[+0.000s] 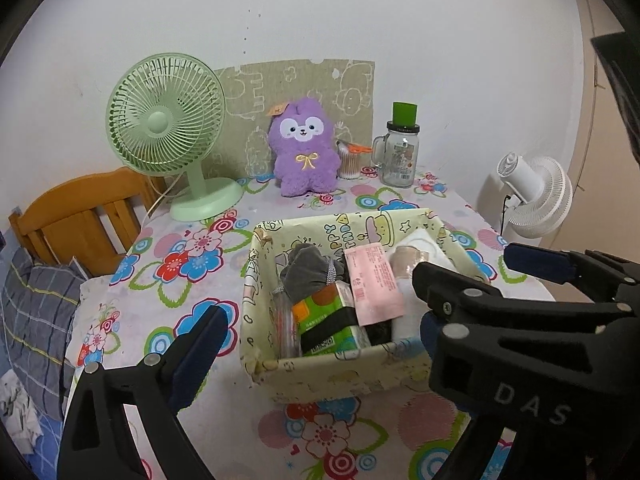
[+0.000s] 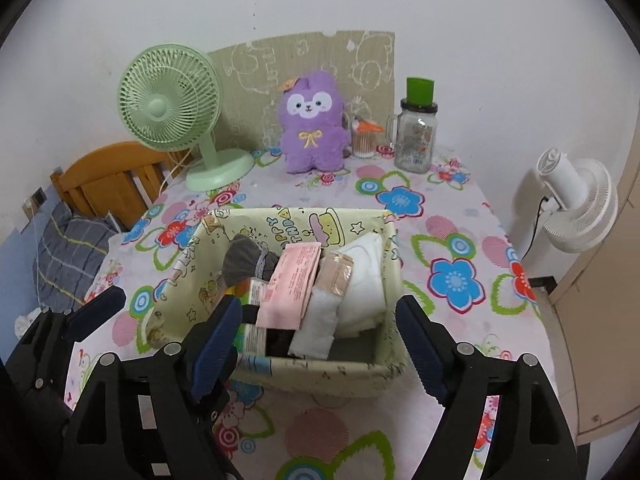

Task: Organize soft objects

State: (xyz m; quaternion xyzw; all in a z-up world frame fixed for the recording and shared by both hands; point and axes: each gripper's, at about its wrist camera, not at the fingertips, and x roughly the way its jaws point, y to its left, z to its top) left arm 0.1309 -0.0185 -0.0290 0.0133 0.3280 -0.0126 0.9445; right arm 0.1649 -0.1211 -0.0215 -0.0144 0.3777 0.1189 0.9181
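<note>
Your cream cartoon-print fabric basket (image 2: 304, 372) holds grey velvety pouch (image 2: 244, 262), flat pink packet (image 2: 290, 286), white padded roll (image 2: 316, 324). Your left gripper (image 1: 360, 292), right gripper (image 2: 320, 322) tilt down over it, both agape, gripping nothing.

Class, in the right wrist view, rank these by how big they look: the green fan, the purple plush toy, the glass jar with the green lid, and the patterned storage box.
1. Patterned storage box, though it is nearest the camera.
2. Green fan.
3. Purple plush toy.
4. Glass jar.

Green desk fan (image 1: 166, 120), glass mug jar (image 1: 398, 152), white fan (image 1: 536, 196), wooden chair (image 1: 76, 216) around the floral tablecloth (image 1: 168, 292).
</note>
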